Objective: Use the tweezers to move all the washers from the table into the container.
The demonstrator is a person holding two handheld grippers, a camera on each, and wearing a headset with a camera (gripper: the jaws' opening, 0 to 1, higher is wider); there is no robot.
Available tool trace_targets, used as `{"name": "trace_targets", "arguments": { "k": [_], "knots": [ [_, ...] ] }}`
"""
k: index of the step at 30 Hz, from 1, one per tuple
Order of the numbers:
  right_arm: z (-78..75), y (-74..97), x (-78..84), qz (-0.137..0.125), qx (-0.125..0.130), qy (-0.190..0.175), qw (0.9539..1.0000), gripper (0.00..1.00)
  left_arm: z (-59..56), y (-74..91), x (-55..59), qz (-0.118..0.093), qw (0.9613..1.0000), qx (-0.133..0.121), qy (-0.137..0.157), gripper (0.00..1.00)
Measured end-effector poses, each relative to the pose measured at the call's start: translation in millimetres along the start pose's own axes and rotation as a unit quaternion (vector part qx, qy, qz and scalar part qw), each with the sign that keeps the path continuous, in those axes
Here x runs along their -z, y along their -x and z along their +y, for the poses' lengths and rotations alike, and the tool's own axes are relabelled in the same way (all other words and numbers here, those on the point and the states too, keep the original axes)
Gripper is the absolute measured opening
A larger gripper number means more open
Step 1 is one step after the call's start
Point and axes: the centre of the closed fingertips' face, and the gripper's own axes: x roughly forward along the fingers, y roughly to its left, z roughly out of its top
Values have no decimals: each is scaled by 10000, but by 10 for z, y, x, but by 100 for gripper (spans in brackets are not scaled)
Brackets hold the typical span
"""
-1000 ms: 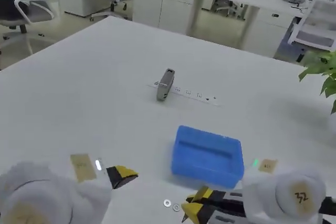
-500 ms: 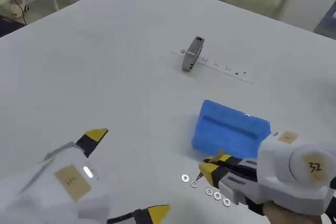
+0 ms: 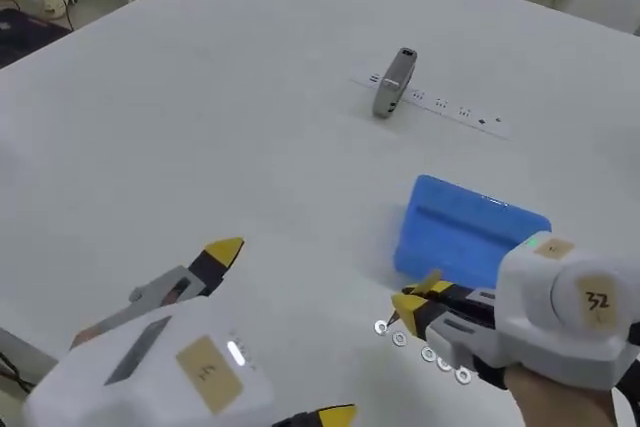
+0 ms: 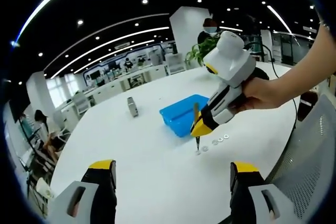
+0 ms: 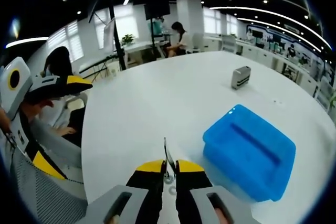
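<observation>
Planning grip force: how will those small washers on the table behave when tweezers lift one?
The washers look thin and flat on the smooth table, so one will probably skid when nudged. Small and seemingly metal, likely stiff, light, and apt to slip from the fine tweezers.

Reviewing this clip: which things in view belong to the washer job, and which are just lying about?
Part of the job:
tweezers, clamped in the right gripper
washers, in a row on the table
blue container
left gripper, open and empty

Just lying about:
grey box
socket strip beside it
potted plant
</observation>
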Motion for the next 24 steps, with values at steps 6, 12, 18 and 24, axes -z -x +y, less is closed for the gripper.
{"name": "trace_targets", "arguments": {
  "k": [6,12,18,24],
  "knots": [
    [9,-49,26,71,-13,-1,10000,4,22,-2,12,27,10000,-40,25,92],
    [28,-49,53,97,17,140,9999,4,42,-3,24,54,9999,-86,31,92],
    [-4,-51,52,156,97,73,9998,3,69,-4,37,81,9998,-129,118,93],
    [31,-24,32,242,19,136,9996,2,68,4,31,81,9998,-144,62,93]
  ]
}}
